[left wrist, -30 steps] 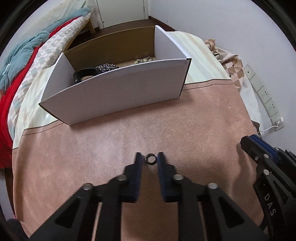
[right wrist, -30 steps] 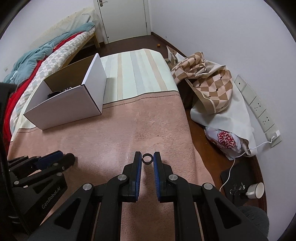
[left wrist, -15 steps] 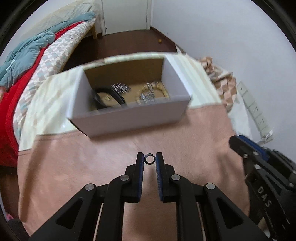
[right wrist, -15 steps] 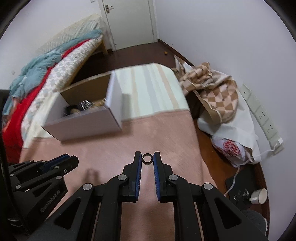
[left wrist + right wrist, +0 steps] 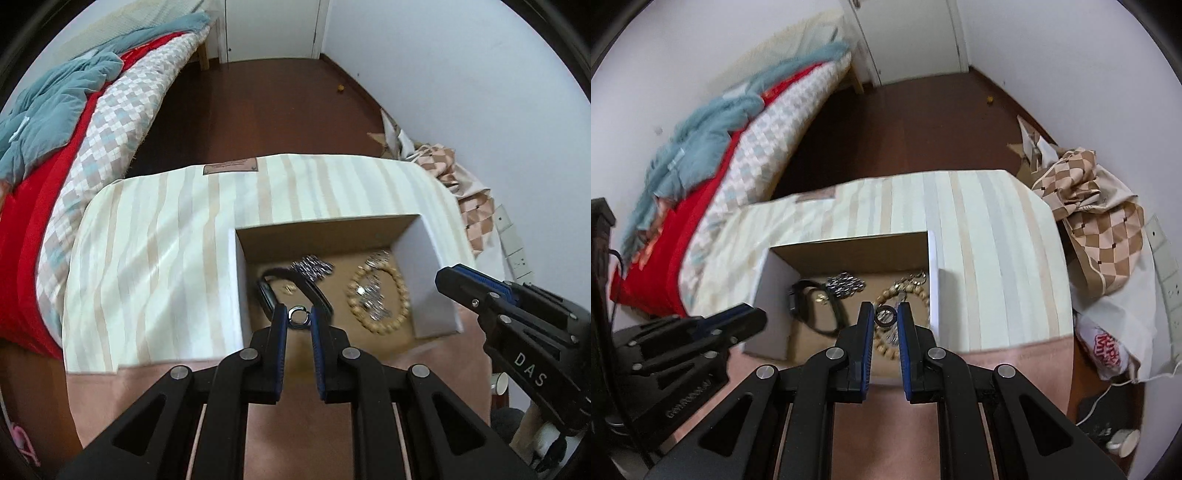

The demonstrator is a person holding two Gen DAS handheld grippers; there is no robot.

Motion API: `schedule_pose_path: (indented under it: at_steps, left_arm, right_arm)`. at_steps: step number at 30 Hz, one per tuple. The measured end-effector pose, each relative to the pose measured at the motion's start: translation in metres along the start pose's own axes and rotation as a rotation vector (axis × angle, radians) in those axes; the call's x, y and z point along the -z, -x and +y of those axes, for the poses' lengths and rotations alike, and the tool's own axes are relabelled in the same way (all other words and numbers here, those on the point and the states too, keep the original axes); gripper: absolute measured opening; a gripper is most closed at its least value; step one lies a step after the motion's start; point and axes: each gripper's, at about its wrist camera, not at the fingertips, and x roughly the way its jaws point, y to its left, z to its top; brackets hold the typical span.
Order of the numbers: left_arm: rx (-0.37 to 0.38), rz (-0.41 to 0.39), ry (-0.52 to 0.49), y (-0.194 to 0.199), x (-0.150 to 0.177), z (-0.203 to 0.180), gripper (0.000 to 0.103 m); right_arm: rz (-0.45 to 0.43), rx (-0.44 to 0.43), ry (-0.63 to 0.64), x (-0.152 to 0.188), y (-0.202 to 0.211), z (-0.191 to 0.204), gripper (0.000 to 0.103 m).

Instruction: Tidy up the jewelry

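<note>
My left gripper [image 5: 298,318] is shut on a silver ring [image 5: 299,316] and holds it over the open white cardboard box [image 5: 237,280]. My right gripper [image 5: 885,316] is shut on a dark ring [image 5: 885,316], also over the box [image 5: 933,288]. Inside the box lie a black watch [image 5: 271,291], a silver chain [image 5: 312,266] and a beige bead necklace [image 5: 400,295]. The right gripper shows at the right of the left wrist view [image 5: 450,281]; the left gripper shows at the left of the right wrist view [image 5: 753,318].
The box stands on a striped cream cloth [image 5: 159,258] next to a pink cloth [image 5: 295,424] on the table. A bed with red and blue bedding [image 5: 701,162] lies at left. A checkered cloth pile [image 5: 1100,236] and wall sockets [image 5: 513,243] are at right.
Both grippers have lifted and moved forward with their rings, from above the pink cloth to over the open box. The view now looks down into the box.
</note>
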Motion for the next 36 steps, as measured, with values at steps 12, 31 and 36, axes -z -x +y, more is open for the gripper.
schedule_pose_path:
  at_steps: [12,31,36]
  left_arm:
    - [-0.027,0.028,0.056,-0.004,-0.026,0.010,0.033]
    - [-0.197,-0.062,0.124,0.049,0.029,0.025,0.102]
    - [-0.228,-0.093,0.129,0.076,0.049,0.020,0.102]
  right_arm:
    - [0.072,0.044,0.024,-0.018,-0.015,-0.006,0.031]
    - [0.014,0.191,0.046,0.019,0.034,0.002,0.103]
    - [-0.008,0.223,0.048,0.033,0.059,0.009,0.103]
